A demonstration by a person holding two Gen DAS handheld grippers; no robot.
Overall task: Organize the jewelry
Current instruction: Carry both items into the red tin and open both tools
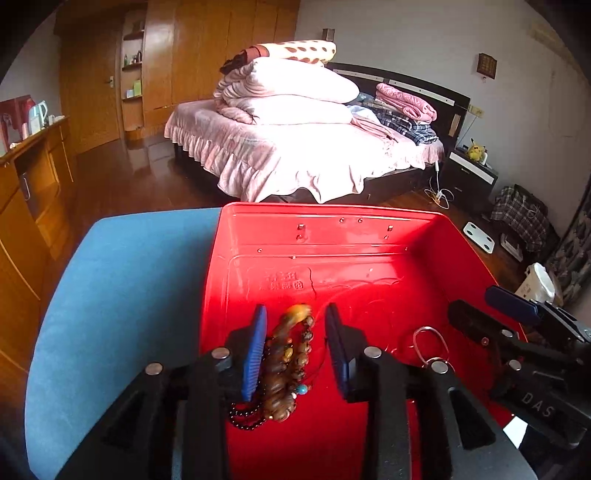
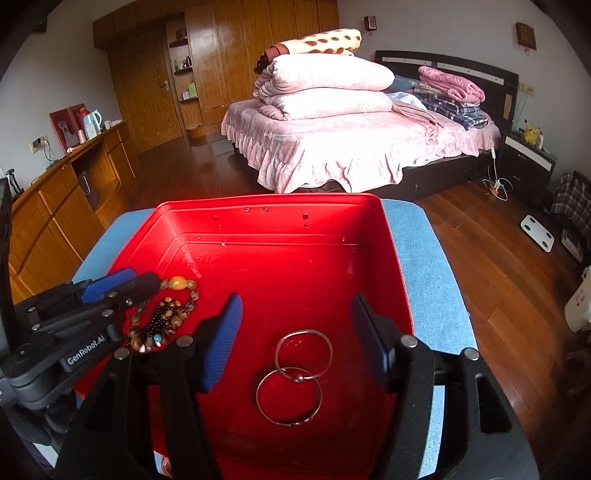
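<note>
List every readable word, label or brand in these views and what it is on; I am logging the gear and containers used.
"GenRobot.AI": white lettering on the left gripper body, right wrist view.
"DAS": partial white lettering on the right gripper body, left wrist view; cut off.
Embossed characters on the floor of the red tray: too faint to read.
Nothing else legible.

A bedroom with pale walls (image 2: 424, 29) and a glossy dark wood floor (image 2: 491, 251). A bed (image 2: 351, 147) in pink frilled covers carries stacked quilts (image 2: 325, 88). Wooden wardrobes (image 2: 236, 48) line the far wall; a low wooden cabinet (image 2: 66, 206) runs along the left wall.
</note>
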